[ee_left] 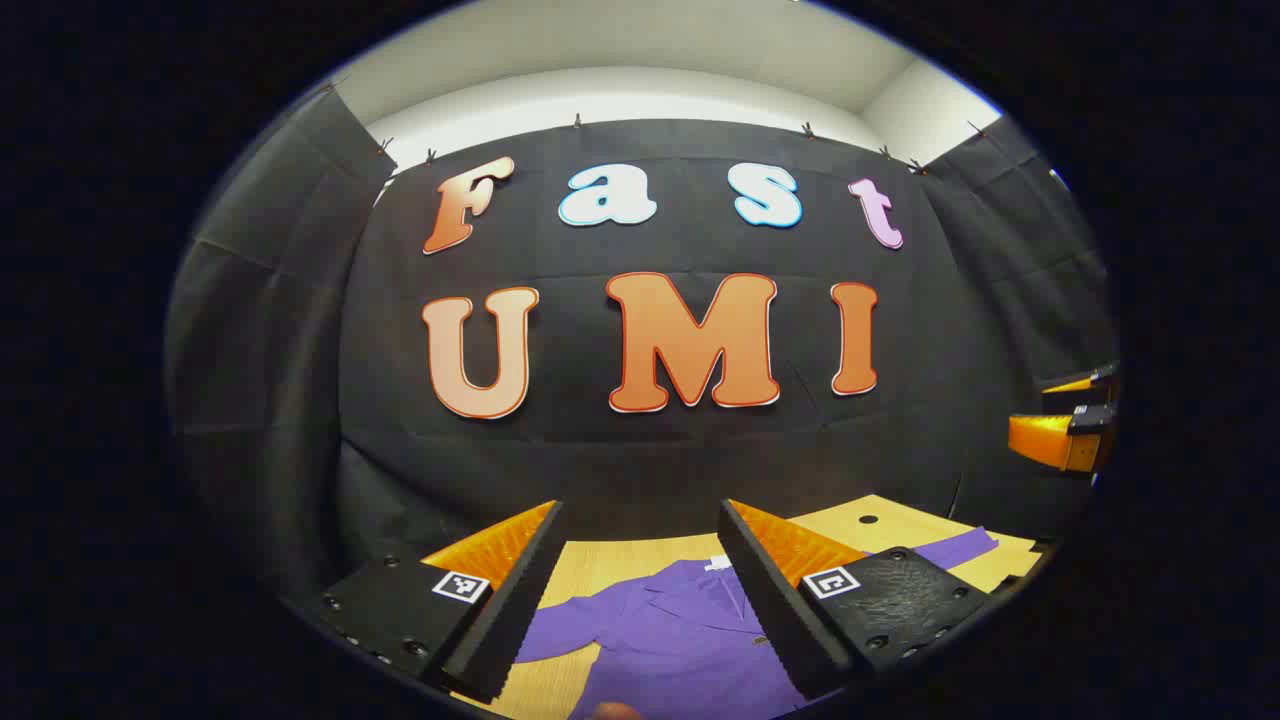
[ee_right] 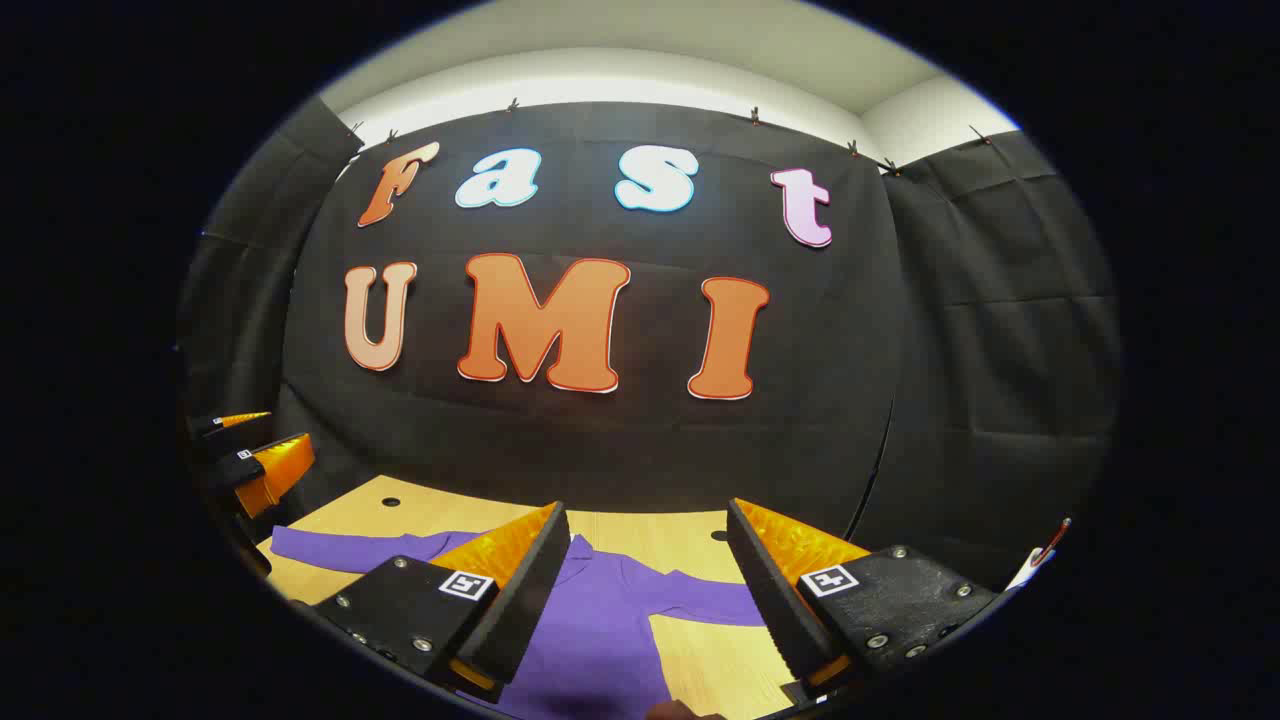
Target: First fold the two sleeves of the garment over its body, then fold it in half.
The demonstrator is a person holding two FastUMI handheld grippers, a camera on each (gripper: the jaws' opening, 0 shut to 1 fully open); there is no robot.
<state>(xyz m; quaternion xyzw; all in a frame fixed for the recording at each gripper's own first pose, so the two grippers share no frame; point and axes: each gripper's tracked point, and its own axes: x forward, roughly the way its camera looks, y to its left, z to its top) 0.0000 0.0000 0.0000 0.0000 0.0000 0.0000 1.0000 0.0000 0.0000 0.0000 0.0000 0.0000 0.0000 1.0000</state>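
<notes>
Purple garment (ee_left: 680, 640) lies spread flat on the wooden table (ee_left: 900, 525), both sleeves stretched out sideways.
Above it, the left gripper (ee_left: 640, 590) and the right gripper (ee_right: 648, 590) hover with fingers spread wide apart, grasping nothing and not touching the cloth, side by side above the table.

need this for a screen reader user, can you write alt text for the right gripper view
A purple garment lies spread on a light wooden table, both sleeves still stretched out to the sides, unfolded. The right tongs hang open just above it, with the left tongs at the left edge of the view, also open, against the black cloth wall.
</notes>
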